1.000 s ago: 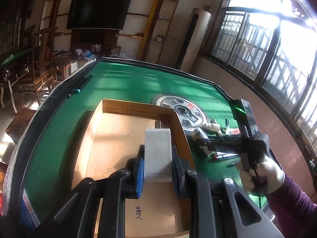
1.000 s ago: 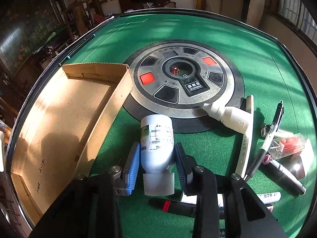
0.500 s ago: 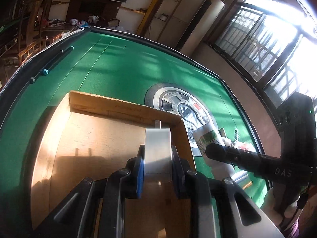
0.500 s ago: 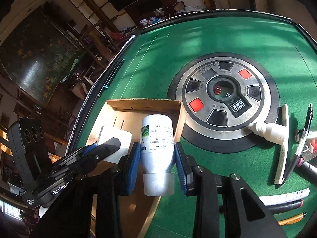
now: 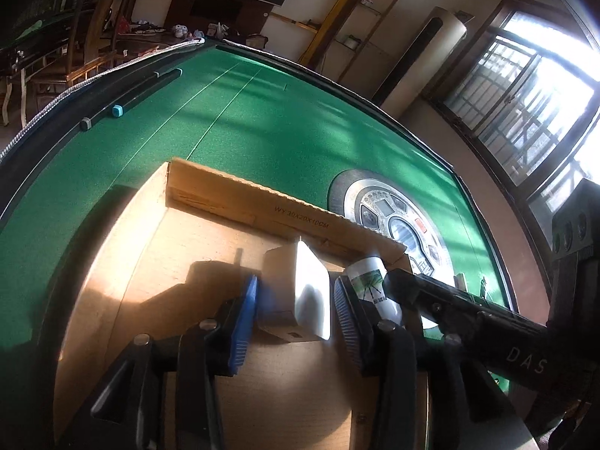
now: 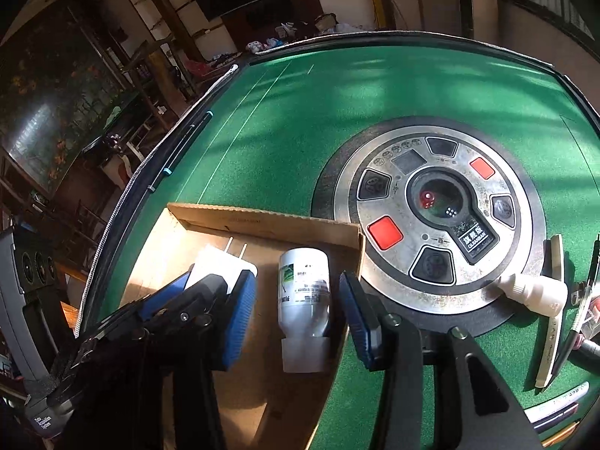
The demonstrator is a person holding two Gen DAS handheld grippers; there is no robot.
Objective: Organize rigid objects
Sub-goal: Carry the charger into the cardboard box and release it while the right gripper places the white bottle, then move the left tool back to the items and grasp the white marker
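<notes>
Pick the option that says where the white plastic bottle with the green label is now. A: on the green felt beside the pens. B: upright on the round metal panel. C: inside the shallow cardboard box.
C: the white plastic bottle lies in the shallow cardboard box, near its corner, beside the white plug adapter.

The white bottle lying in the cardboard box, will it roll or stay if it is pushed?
The white bottle lies on its side and looks round, so it would probably roll sideways. The cardboard box has a wall close by that should stop it. Its smooth plastic may slip a little in a gripper.
</notes>
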